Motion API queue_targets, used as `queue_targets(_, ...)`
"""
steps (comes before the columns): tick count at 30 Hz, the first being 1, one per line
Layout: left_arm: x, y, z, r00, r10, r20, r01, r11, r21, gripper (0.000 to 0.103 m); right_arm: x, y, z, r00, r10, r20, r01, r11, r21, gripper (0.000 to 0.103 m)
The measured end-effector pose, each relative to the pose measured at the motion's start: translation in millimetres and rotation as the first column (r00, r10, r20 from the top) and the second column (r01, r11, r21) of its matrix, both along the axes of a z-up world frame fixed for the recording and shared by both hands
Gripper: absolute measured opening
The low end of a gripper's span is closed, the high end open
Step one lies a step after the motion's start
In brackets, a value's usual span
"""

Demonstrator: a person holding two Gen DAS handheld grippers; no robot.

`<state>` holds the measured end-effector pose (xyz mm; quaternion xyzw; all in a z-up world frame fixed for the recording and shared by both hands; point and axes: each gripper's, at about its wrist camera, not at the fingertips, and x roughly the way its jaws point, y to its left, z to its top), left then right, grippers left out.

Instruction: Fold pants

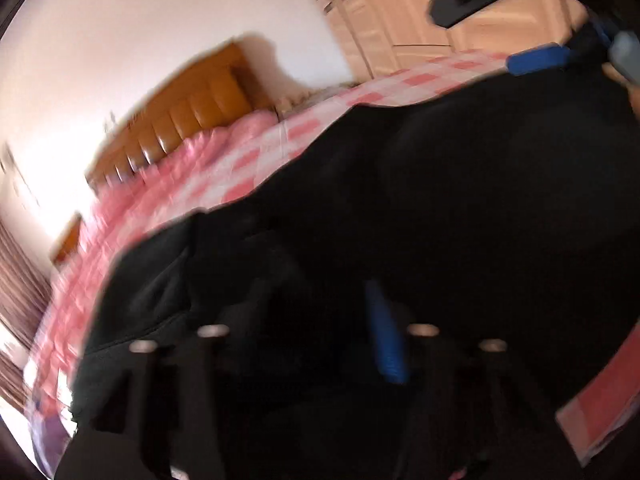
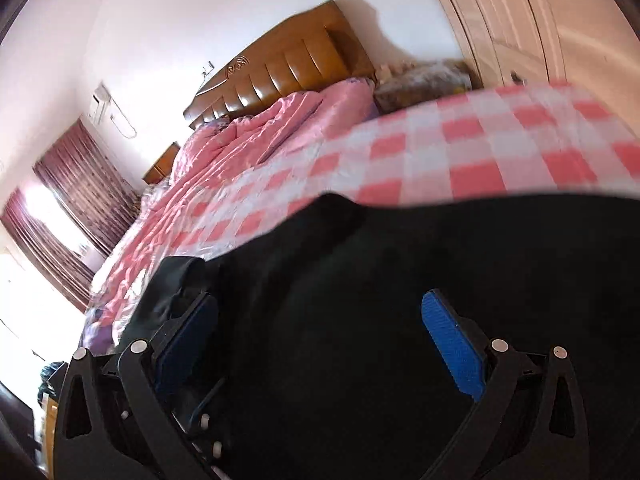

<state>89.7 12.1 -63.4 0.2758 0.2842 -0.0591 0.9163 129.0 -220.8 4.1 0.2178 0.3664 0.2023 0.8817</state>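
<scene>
Left wrist view, blurred: the black pants (image 1: 420,200) lie spread on the pink checked bedsheet (image 1: 256,160), filling the lower part of the view. The left gripper (image 1: 320,344) hangs over the cloth; only one blue pad (image 1: 384,340) shows, so whether it grips I cannot tell. The right gripper (image 2: 320,344) stands released, its blue pads (image 2: 452,348) wide apart above the pants. Behind the bed, a wooden headboard (image 2: 288,64) and a rumpled pink quilt (image 2: 256,136).
</scene>
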Motion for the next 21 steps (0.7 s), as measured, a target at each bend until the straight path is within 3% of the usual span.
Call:
queue_targets(2, -32, 0, 11, 0.989, -0.147, 0.021, 0.148, 0.987, -0.061, 0.093, -4, 0, -7, 1.0, 0.026, -0.017, -0.025, 0.999, 0.043, 0.098)
queue_targets(4, -65, 12, 27, 0.961, -0.275, 0.042, 0.278, 0.949, -0.148, 0.095, -6, 12, -11, 0.997, 0.075, -0.027, -0.072, 0.994, 0.086, 0.098)
queue_targets(5, -72, 19, 32, 0.961, -0.272, 0.05, 0.277, 0.946, -0.171, 0.095, -5, 20, -14, 0.992, 0.118, -0.034, -0.113, 0.986, 0.122, 0.098)
queue_targets(8, -72, 72, 51, 0.988, -0.141, 0.055, 0.151, 0.939, -0.309, 0.095, -5, 55, -23, 0.957, 0.285, -0.055, -0.264, 0.932, 0.248, 0.098)
queue_targets(10, -57, 120, 58, 1.0, 0.01, 0.024, 0.001, 0.907, -0.421, 0.095, -5, 80, -30, 0.921, 0.381, -0.088, -0.33, 0.879, 0.345, 0.098)
queue_targets(12, -34, 183, 55, 0.972, 0.232, -0.041, -0.221, 0.837, -0.501, 0.093, -2, 104, -36, 0.886, 0.439, -0.147, -0.36, 0.853, 0.377, 0.098)
queue_targets(14, -23, 223, 48, 0.944, 0.32, -0.085, -0.316, 0.796, -0.516, 0.092, 4, 125, -39, 0.865, 0.46, -0.199, -0.379, 0.86, 0.34, 0.096)
queue_targets(16, -24, 242, 44, 0.931, 0.355, -0.079, -0.345, 0.794, -0.5, 0.093, 9, 137, -38, 0.854, 0.47, -0.221, -0.389, 0.861, 0.327, 0.095)
queue_targets(21, -39, 265, 28, 0.928, 0.36, -0.096, -0.351, 0.762, -0.543, 0.094, 22, 181, -38, 0.808, 0.509, -0.296, -0.435, 0.855, 0.283, 0.082)
